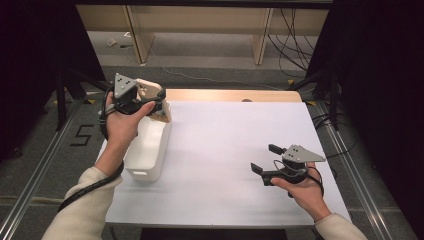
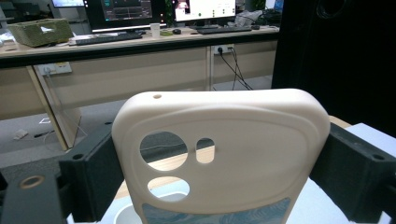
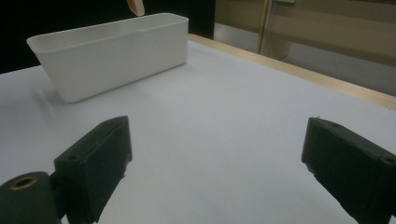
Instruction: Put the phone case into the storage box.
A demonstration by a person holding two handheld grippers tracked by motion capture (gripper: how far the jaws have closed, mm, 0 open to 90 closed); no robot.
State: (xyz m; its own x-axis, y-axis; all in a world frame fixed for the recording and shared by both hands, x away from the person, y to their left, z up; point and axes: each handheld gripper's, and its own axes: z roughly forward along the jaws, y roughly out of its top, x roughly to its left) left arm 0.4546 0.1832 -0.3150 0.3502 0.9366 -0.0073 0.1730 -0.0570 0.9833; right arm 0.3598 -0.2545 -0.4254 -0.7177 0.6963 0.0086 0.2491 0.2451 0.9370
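A cream phone case (image 2: 233, 154) with round camera cut-outs stands upright between the jaws of my left gripper (image 2: 224, 177), which is shut on its two long sides. In the high view my left gripper (image 1: 159, 102) holds the phone case (image 1: 152, 97) above the far end of a long white bin (image 1: 147, 147). My right gripper (image 1: 266, 157) hovers low over the white table sheet (image 1: 225, 140) at the front right, its jaws wide apart with nothing between them. From the right gripper view, the right gripper (image 3: 215, 168) faces the white bin (image 3: 112, 51) across bare sheet.
A wooden table edge (image 1: 235, 95) shows beyond the white sheet. Black curtains flank both sides. Desk legs and cables (image 1: 295, 35) lie on the floor behind. A desk with monitors (image 2: 140, 18) stands in the background of the left gripper view.
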